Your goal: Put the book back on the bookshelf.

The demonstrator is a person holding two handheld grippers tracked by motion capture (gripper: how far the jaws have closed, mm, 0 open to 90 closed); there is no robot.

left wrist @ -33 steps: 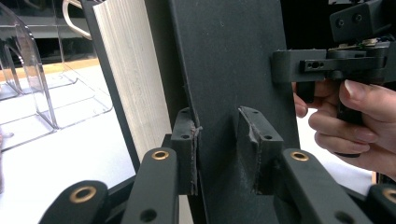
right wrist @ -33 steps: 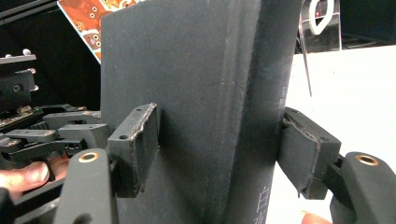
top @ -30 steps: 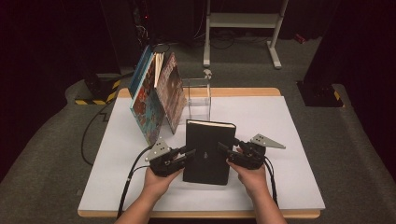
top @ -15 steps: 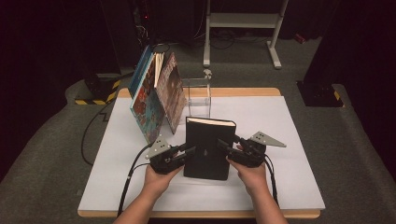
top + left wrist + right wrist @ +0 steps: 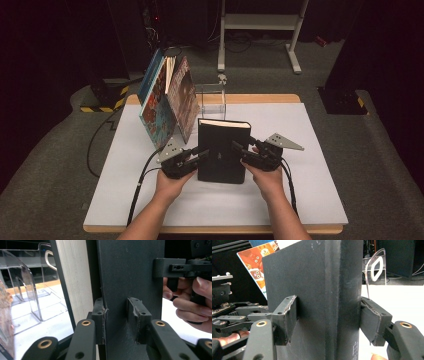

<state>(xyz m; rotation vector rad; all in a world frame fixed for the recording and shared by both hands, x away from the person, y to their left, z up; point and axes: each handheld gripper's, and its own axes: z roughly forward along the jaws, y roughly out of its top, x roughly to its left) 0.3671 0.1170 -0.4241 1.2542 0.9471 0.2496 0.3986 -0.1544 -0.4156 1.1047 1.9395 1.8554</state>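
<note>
A thick black book (image 5: 222, 150) stands upright on the white tabletop (image 5: 310, 200), cream page edges on top. My left gripper (image 5: 201, 154) is at its left edge, shut on the black cover. In the left gripper view the two pads (image 5: 98, 312) pinch the cover (image 5: 130, 277), with the page block (image 5: 72, 280) just to the left. My right gripper (image 5: 239, 149) clamps the book's right side. In the right gripper view its pads (image 5: 287, 315) press both faces of the book (image 5: 312, 277) across the full thickness. A hand holds each gripper.
Several colourful picture books (image 5: 167, 100) lean together at the back left, close to the black book. A clear acrylic bookend (image 5: 211, 97) stands just behind it, seen as the bookend (image 5: 25, 290) in the left gripper view. Cables trail off the table's left front.
</note>
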